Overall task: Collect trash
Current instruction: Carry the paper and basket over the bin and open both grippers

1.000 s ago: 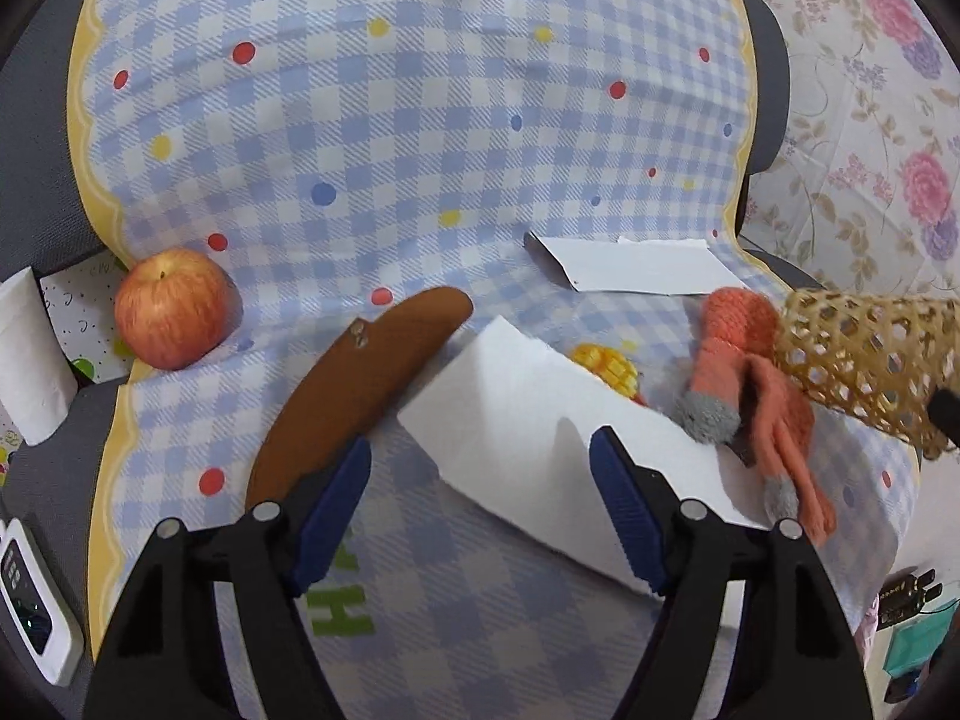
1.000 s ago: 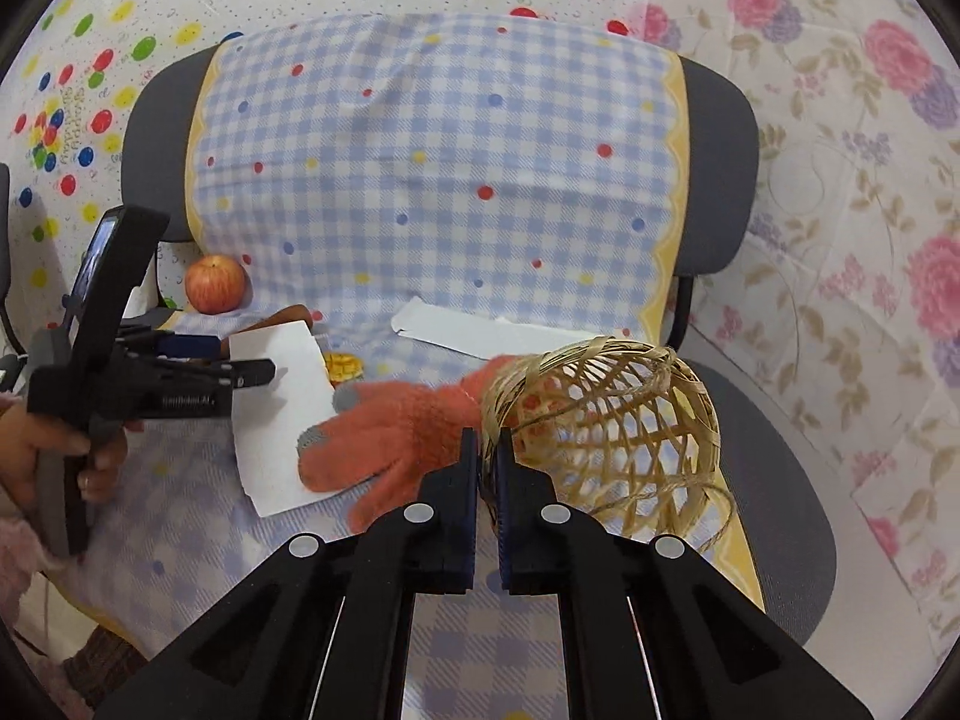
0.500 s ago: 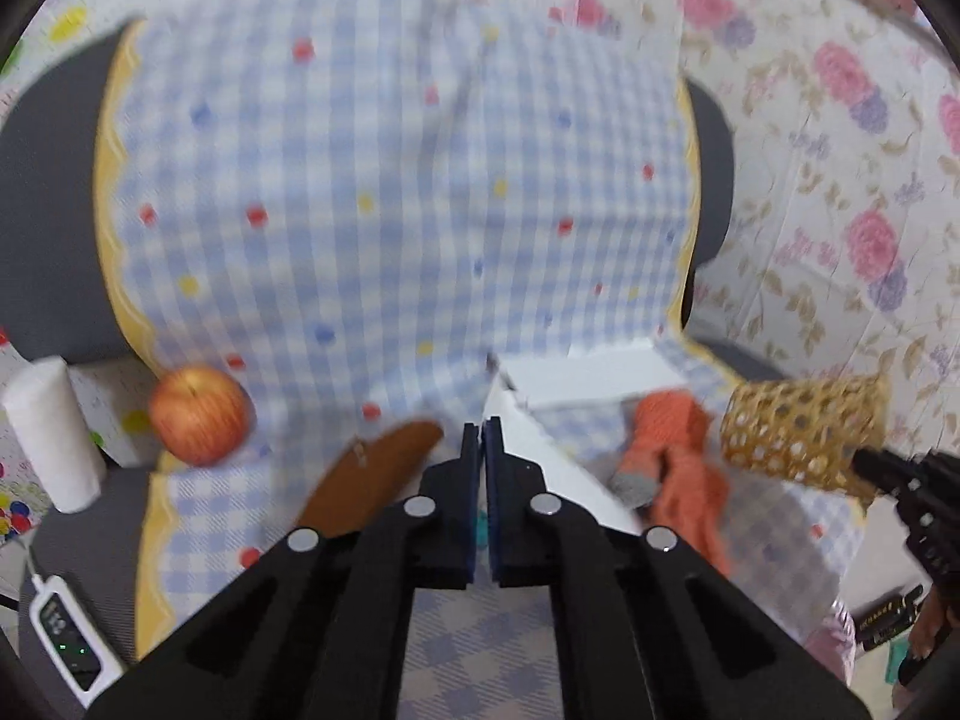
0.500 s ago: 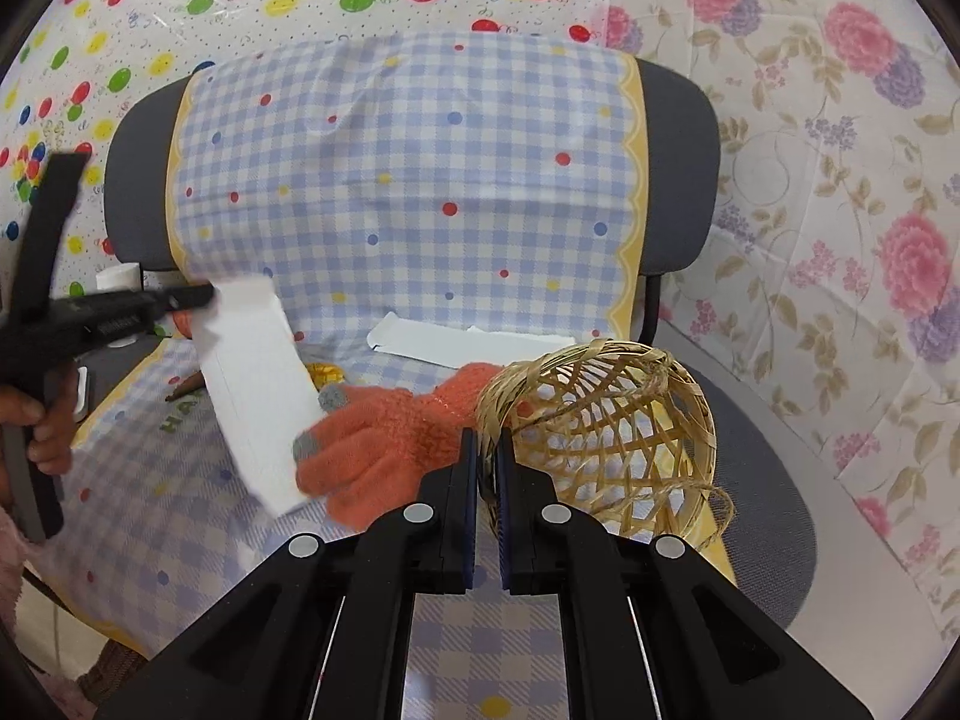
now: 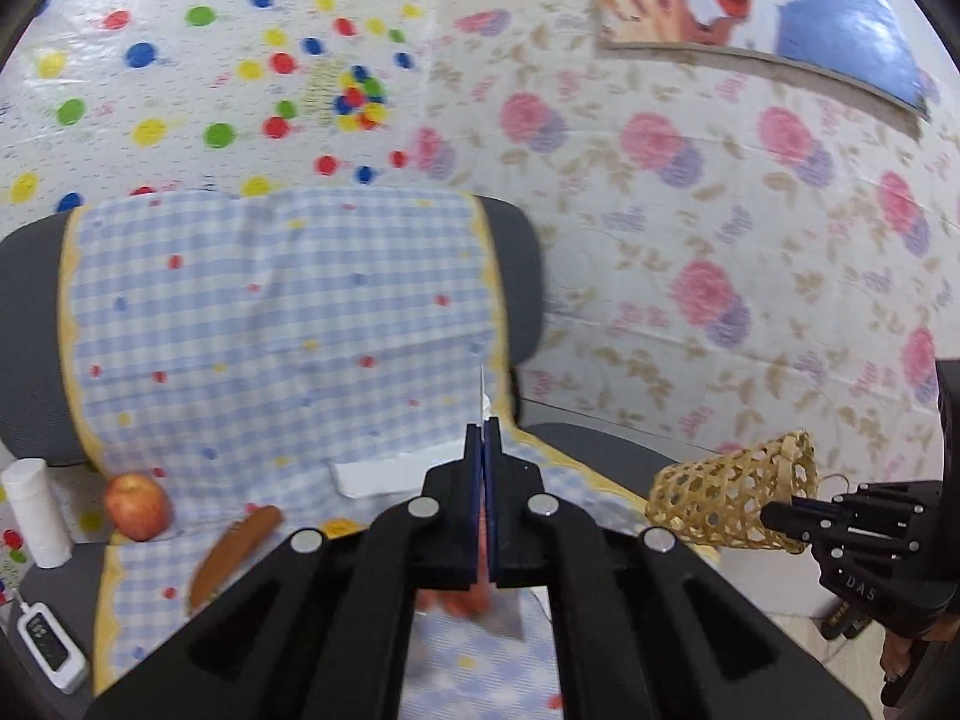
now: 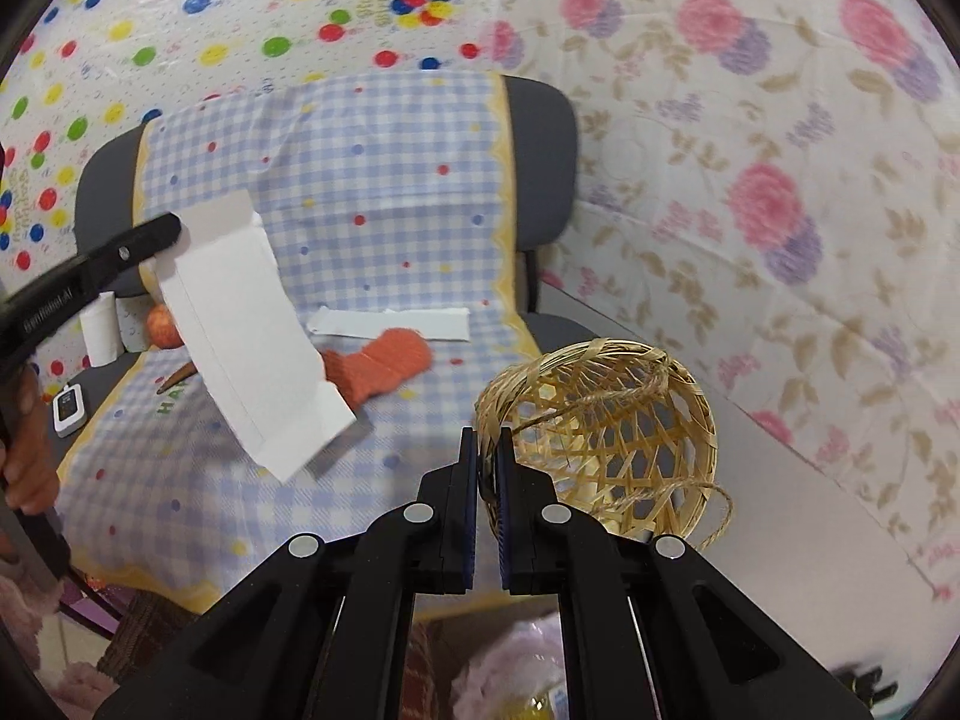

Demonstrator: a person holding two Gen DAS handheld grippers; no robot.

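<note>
Above the checked chair cover, L gripper is clamped tight on a white paper sheet, which hangs clear of the seat at 9 o'clock in the R wrist view. R gripper is pinched on the rim of a woven bamboo basket, mouth tilted toward the cam, at 5 o'clock from the sheet. A 2nd paper strip lies flat on the seat w/ an orange glove just beside it. Apple at 8 o'clock in the L view.

The left tool is holding a sheet of paper up over the chair seat. Behind the paper, a glove and a paper strip are lying on the seat. The basket is sitting just past the right tool, right of the glove. An apple is resting far left.
</note>
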